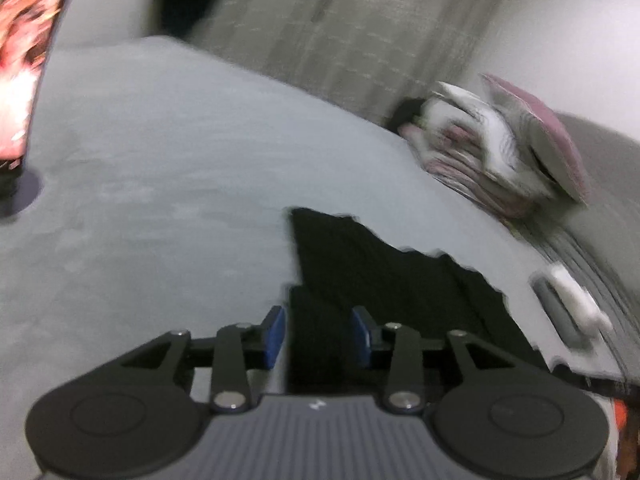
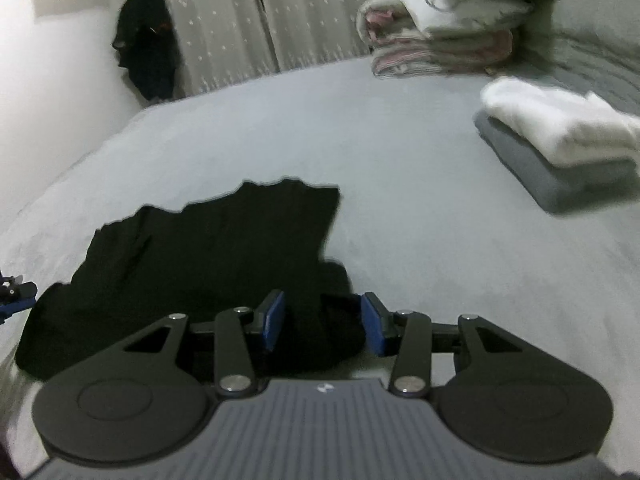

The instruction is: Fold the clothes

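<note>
The right hand-held gripper [image 2: 322, 326], with blue pads on black linkage arms, hangs over a flat black cloth garment [image 2: 192, 248] spread on the pale grey bed [image 2: 400, 184]. Its jaws stand apart, with dark fabric seen between the pads; whether they touch it cannot be told. At the left edge, part of the left hand-held gripper [image 2: 14, 294] shows beside the garment. A folded white towel [image 2: 560, 128] lies on a folded grey cloth [image 2: 560, 182] far right, and a stack of pink-and-white folded bedding [image 2: 440, 36] sits near the grey patterned curtain [image 2: 280, 12].
</note>
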A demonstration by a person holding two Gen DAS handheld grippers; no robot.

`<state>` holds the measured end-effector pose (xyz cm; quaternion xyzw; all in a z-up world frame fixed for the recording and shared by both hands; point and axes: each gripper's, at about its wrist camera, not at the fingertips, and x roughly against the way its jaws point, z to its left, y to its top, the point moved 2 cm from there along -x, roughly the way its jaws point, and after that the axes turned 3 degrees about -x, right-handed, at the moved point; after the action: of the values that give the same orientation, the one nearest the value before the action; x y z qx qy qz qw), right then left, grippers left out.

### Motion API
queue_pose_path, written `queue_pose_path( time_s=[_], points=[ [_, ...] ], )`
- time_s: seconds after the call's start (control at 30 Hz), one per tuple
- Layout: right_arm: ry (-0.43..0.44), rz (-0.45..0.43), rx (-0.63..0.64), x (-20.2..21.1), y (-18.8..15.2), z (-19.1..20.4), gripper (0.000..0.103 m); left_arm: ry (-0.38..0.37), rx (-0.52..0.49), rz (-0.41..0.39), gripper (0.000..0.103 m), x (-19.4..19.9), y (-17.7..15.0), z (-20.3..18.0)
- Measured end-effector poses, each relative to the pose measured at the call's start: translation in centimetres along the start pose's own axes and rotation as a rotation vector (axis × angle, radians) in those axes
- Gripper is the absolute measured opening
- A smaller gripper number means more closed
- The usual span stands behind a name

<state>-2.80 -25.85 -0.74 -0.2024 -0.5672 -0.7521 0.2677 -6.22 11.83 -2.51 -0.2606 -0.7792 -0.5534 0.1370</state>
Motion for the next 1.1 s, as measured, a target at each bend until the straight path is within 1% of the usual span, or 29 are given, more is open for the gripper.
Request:
queue_pose_path(
  time_s=[0.07, 0.13, 0.2, 0.27, 0.33, 0.4, 0.47, 0.53, 0.6, 0.73, 0.87, 0.97, 1.03, 1.1],
  points=[
    [0.030, 0.040, -0.069, 0.3, -0.3, -0.9, 0.045, -0.069, -0.069, 0.013, 0.046, 0.3, -0.8, -1.4],
    [0.069, 0.081, -0.145, 0.5, -0.6, -1.7, 0.046, -0.149, -0.141, 0.043, 0.047, 0.1, -1.7, -2.9],
    [0.103, 0.109, -0.212, 0.7, -0.9, -2.5, 0.047, -0.208, -0.199, 0.075, 0.052, -0.6, -2.6, -4.2],
    [0.119, 0.102, -0.248, 0.9, -1.0, -2.8, 0.047, -0.256, -0.259, 0.106, 0.057, -1.4, -3.5, -5.5],
    [0.109, 0.084, -0.241, 1.1, -0.8, -2.6, 0.048, -0.285, -0.307, 0.128, 0.059, -2.3, -4.3, -6.7],
    [0.095, 0.065, -0.230, 1.4, -0.5, -2.3, 0.048, -0.310, -0.321, 0.147, 0.061, -3.3, -4.7, -7.6],
    [0.090, 0.052, -0.225, 1.4, -0.3, -2.2, 0.048, -0.333, -0.329, 0.144, 0.067, -4.5, -4.7, -8.6],
    [0.088, 0.044, -0.230, 1.4, -0.1, -2.3, 0.048, -0.358, -0.338, 0.141, 0.067, -5.5, -4.6, -9.7],
    [0.082, 0.036, -0.235, 1.4, 0.0, -2.5, 0.048, -0.411, -0.319, 0.157, 0.067, -6.1, -4.6, -10.9],
    [0.062, 0.032, -0.254, 1.3, 0.0, -3.4, 0.048, -0.500, -0.346, 0.181, 0.067, -7.2, -5.5, -14.1],
    [0.068, 0.047, -0.300, 1.2, -0.3, -4.7, 0.048, -0.587, -0.434, 0.203, 0.067, -7.5, -7.1, -18.0],
    [0.095, 0.059, -0.332, 1.4, -0.5, -5.4, 0.048, -0.666, -0.500, 0.219, 0.067, -7.4, -8.3, -20.5],
    [0.124, 0.070, -0.357, 1.5, -0.5, -5.6, 0.048, -0.738, -0.545, 0.230, 0.067, -7.0, -9.0, -21.8],
    [0.144, 0.080, -0.375, 1.6, -0.5, -5.8, 0.048, -0.780, -0.580, 0.245, 0.067, -6.4, -9.5, -22.4]
  ],
)
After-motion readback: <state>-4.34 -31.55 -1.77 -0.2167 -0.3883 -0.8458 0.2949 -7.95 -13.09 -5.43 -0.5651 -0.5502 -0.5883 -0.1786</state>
